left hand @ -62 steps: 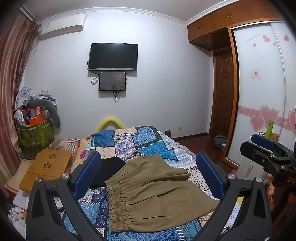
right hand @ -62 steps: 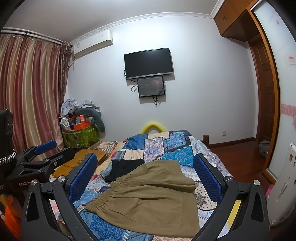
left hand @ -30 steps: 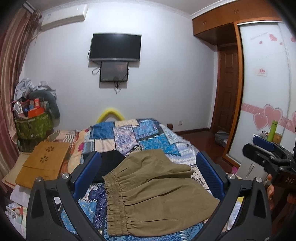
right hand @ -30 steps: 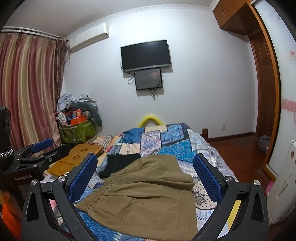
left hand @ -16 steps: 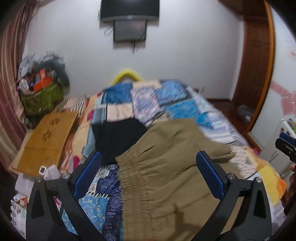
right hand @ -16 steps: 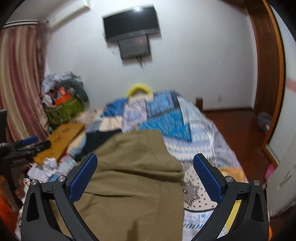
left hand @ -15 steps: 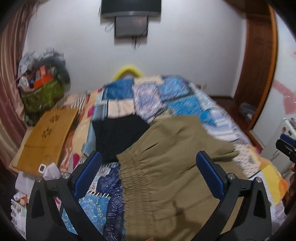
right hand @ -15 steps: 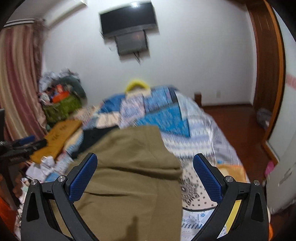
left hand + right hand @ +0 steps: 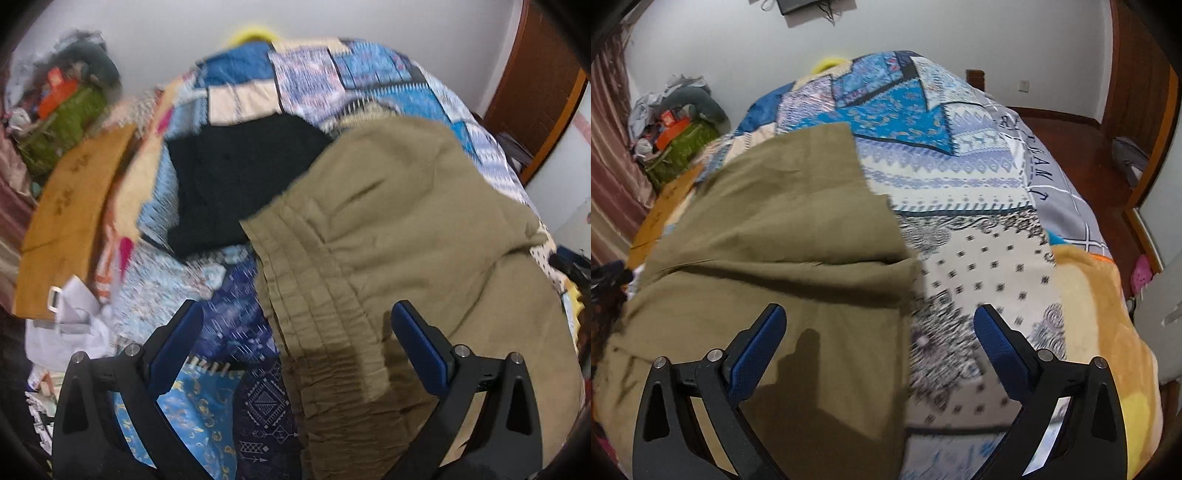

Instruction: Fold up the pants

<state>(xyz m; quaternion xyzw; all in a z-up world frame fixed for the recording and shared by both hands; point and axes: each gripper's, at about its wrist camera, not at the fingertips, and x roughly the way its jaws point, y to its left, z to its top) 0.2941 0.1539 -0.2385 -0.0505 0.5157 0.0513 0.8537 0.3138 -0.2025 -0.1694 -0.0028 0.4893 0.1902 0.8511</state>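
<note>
Pants (image 9: pixel 388 229): olive pair lay spread on the patchwork bed cover (image 9: pixel 960 155); I used the pants as my landmark for all places.
Waistband (image 9: pixel 314 317): the gathered elastic edge lay on the left side of the pants, and it passed between the fingers of my left gripper (image 9: pixel 295 343).
Left gripper: both blue pads stood wide apart and held nothing; one pad was over the bed cover just left of the pants, the other pad over the cloth.
Right gripper (image 9: pixel 879 343): I saw it also spread wide and empty; its left pad hovered over the cloth, its right pad over the dotted cover just right of the pants.
Right edge (image 9: pixel 905 280): this side of the pants already lay doubled over, with a loose lip of cloth.
Black garment (image 9: pixel 236 177): it lay beyond the waistband and its near edge seemed to go under the pants.
Contact: I could not tell if any pad touched the cloth, because both views were blurred.
Risk one: if I closed the left pads too deep, I judged they could pinch the bed cover together with the waistband.
Risk two: the black garment could be dragged along, because it touches the pants.
Risk three: a grasp of only the top layer on the right could pull the doubled edge open.
</note>
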